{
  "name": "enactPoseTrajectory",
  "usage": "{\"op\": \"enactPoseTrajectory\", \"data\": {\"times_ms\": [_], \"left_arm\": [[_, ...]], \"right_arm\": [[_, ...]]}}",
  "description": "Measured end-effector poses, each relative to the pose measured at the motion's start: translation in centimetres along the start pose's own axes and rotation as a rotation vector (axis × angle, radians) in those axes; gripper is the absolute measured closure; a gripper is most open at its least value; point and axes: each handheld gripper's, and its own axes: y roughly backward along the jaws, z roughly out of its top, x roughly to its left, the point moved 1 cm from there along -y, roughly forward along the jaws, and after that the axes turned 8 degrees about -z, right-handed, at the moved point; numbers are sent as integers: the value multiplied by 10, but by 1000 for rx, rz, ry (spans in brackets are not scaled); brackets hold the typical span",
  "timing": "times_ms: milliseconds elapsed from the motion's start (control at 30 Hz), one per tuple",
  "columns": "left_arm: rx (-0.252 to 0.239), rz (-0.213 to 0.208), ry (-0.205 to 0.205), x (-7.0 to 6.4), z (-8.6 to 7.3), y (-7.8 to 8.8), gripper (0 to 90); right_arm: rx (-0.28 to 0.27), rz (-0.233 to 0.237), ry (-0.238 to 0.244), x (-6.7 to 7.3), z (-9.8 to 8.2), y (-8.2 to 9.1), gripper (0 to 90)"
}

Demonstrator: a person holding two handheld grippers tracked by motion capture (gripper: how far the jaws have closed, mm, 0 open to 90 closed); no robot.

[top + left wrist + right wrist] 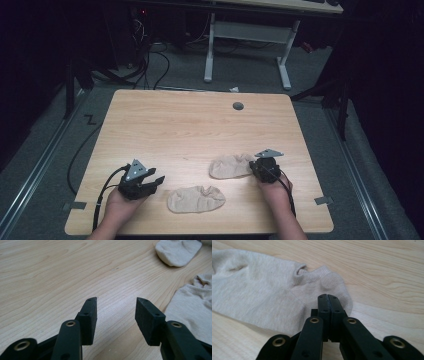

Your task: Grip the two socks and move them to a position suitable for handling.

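Two beige ankle socks lie on the wooden table (pixel 200 125). The farther sock (pixel 230 166) (pixel 262 290) lies at the right. My right gripper (pixel 253 168) (pixel 328 296) is shut on it, the jaws pressed together over its cuff edge. The nearer sock (pixel 196 199) (pixel 192 305) lies flat by the front edge, between my two hands. My left gripper (pixel 156 181) (pixel 116 302) rests low over bare wood just left of that sock, open, with nothing between its fingers. In the left gripper view the toe of the farther sock (pixel 177 251) shows at the top right.
A grey round cap (pixel 238 106) sits in the tabletop near the back edge. Beyond the table stands a white desk frame (pixel 210 50), with cables (pixel 150 65) on the dark floor. Tape tabs (pixel 324 200) stick out at the table's front corners.
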Motion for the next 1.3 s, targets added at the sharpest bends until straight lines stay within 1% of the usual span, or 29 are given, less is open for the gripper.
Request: {"op": "enactPoseTrajectory", "data": {"times_ms": [33,133,167,200,233,267,300,367,400,433,500,533,600,700,733,767,833,867,900,933,967,1000,1067,1100,1133,1200,1233,1267,1300], "left_arm": [[-2,1,-6,0,0,1,527],[-2,1,-7,0,1,1,528],[-1,-2,-1,0,0,1,529],[-1,-2,-1,0,0,1,529],[-3,-7,7,0,1,-1,529],[0,-10,7,1,1,-2,530],[0,-10,7,1,1,-2,531],[10,-19,6,1,2,-8,531],[10,-19,6,1,2,-8,531],[15,-29,8,0,2,-10,531],[16,-32,8,-1,3,-12,531],[18,-36,4,-2,3,-13,531],[25,-52,2,-6,4,-16,530],[8,-94,-33,-24,16,-28,521],[8,-94,-33,-24,16,-28,518],[6,-107,-48,-30,19,-34,518],[15,-126,-61,-39,24,-45,522],[15,-126,-61,-39,24,-45,524],[37,-119,-80,-41,27,-53,528],[37,-119,-80,-41,27,-53,532],[41,-106,-85,-41,29,-56,532],[43,-94,-77,-38,28,-56,536],[44,-91,-71,-36,28,-56,545],[41,-81,-50,-31,26,-53,549],[41,-81,-50,-31,26,-53,553],[47,-70,-43,-28,25,-53,553],[64,-55,-43,-24,21,-54,554],[64,-55,-43,-24,21,-54,555],[80,-43,-49,-23,19,-55,558]], "right_arm": [[-7,16,6,6,0,0,897],[-17,31,22,18,2,0,897],[-17,36,24,23,2,0,897],[-17,36,24,23,2,0,897],[-29,49,36,30,3,0,897],[-34,55,37,34,3,0,897],[-34,55,37,34,3,0,897],[-33,71,48,44,5,0,897],[-33,71,48,44,5,0,897],[-34,80,61,50,7,0,897],[-33,83,60,53,7,1,897],[-34,86,68,56,7,1,897],[-38,88,77,60,9,0,896],[-43,89,75,63,11,-2,897],[-42,88,71,64,11,-3,897],[-42,88,71,64,11,-3,897],[-43,89,83,67,14,-4,897],[-46,90,86,67,14,-5,896],[-43,91,88,68,15,-5,897],[-43,91,88,68,15,-5,897],[-41,91,90,70,16,-6,897],[-42,97,96,73,18,-7,897],[-42,99,100,76,20,-8,897],[-45,105,103,78,22,-9,897],[-45,105,103,78,22,-9,897],[-47,111,112,84,25,-11,897],[-48,117,122,89,28,-13,897],[-48,117,122,89,28,-13,897],[-48,125,127,94,30,-14,896]]}}
